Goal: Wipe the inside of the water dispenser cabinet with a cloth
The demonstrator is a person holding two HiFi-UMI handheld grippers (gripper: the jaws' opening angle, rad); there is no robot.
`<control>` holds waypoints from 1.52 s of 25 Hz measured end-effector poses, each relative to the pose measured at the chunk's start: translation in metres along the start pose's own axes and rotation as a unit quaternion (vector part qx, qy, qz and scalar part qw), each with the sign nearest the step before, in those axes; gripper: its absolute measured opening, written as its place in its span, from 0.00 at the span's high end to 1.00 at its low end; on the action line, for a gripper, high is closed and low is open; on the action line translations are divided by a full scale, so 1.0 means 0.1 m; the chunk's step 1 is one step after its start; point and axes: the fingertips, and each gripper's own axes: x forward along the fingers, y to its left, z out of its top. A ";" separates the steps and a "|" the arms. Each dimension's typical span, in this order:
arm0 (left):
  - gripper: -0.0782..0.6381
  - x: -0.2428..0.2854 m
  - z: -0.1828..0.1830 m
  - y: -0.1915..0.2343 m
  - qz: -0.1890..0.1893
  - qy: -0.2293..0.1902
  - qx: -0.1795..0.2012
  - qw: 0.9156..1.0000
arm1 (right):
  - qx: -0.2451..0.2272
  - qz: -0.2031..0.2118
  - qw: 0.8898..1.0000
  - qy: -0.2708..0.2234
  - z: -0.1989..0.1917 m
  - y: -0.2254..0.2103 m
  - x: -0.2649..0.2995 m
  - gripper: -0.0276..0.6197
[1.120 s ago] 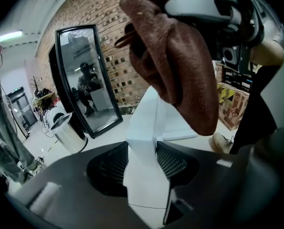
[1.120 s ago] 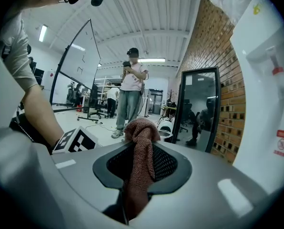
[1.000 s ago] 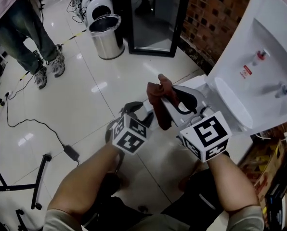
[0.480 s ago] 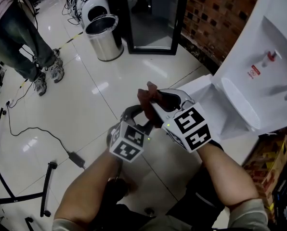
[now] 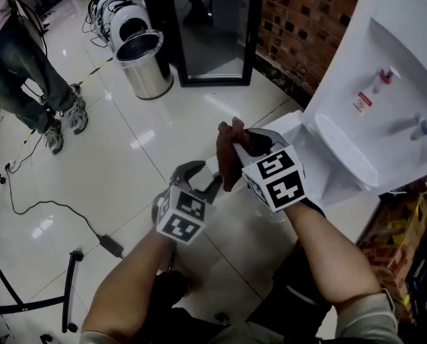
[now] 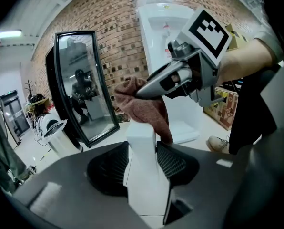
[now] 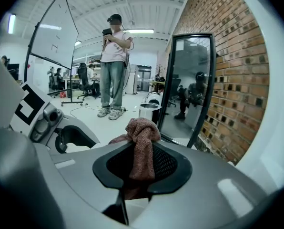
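Observation:
A reddish-brown cloth [image 5: 226, 155] hangs bunched from my right gripper [image 5: 235, 146], which is shut on it. The right gripper view shows the cloth [image 7: 142, 142] pinched between the jaws and folded over their tips. My left gripper [image 5: 203, 175] sits just left of it, below the cloth. A white panel [image 6: 143, 168] fills the gap between its jaws. This looks like the edge of the open cabinet door [image 5: 294, 126]. The white water dispenser [image 5: 385, 99] stands to the right against the brick wall. The cabinet's inside is hidden.
A steel bin [image 5: 140, 63] and a leaning mirror [image 5: 213, 27] stand at the back. A person [image 5: 27, 70] stands at the far left. A cable with a power brick [image 5: 110, 246] lies on the tiled floor. Cardboard boxes [image 5: 407, 242] sit beside the dispenser.
My right gripper has come down with the cloth and drawn closer to the left gripper. The left gripper has kept its place on the white panel.

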 end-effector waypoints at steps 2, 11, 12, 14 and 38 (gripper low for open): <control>0.63 0.00 0.00 0.01 0.001 0.000 0.000 1.000 | 0.000 -0.025 1.000 0.004 -0.03 -0.13 -0.02 0.81; 0.63 0.01 0.01 0.01 0.002 0.002 0.002 1.000 | 0.025 -0.163 0.986 0.031 -0.24 -0.89 -0.21 0.81; 0.63 0.01 0.01 0.01 0.003 0.002 0.002 1.000 | 0.028 -0.180 0.983 0.035 -0.26 -0.97 -0.24 0.80; 0.63 0.01 0.01 0.01 0.003 0.003 0.002 1.000 | 0.034 -0.211 0.976 0.041 -0.31 -1.09 -0.29 0.81; 0.64 -0.10 0.00 0.06 0.018 0.015 0.027 0.999 | 0.145 -0.240 0.960 0.003 -0.38 -1.30 -0.69 0.81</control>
